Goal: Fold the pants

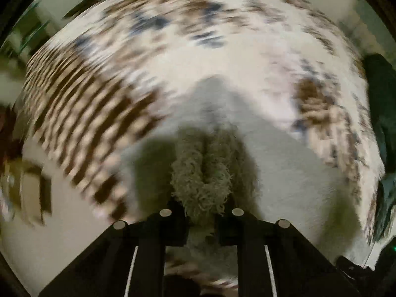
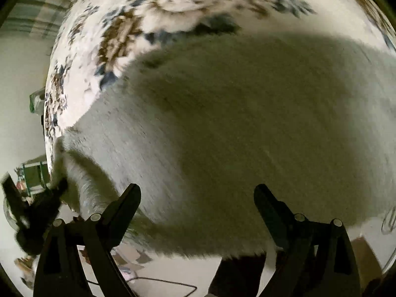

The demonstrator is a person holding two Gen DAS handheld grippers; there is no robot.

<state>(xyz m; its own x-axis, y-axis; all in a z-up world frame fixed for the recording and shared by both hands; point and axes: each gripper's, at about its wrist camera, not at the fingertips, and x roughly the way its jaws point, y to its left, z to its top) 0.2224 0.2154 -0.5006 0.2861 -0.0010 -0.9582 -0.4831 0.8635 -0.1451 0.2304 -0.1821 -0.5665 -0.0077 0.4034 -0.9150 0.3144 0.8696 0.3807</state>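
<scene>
The pants are pale, fluffy fleece (image 2: 222,128), spread over a table with a brown and blue patterned cloth (image 1: 173,37). In the left wrist view my left gripper (image 1: 201,212) is shut on a bunched fold of the fleece pants (image 1: 201,168), which hangs forward from the jaws. In the right wrist view my right gripper (image 2: 198,193) is open and empty, just above the near part of the pants. The left gripper (image 2: 57,188) also shows there at the far left, gripping a lifted edge of the fabric. Both views are motion-blurred.
The patterned tablecloth (image 2: 118,37) covers a round table; its edge curves along the left. A dark green object (image 1: 381,113) lies at the right table edge. A cable (image 2: 158,282) runs across the pale floor below. Furniture shows at the far left (image 1: 32,193).
</scene>
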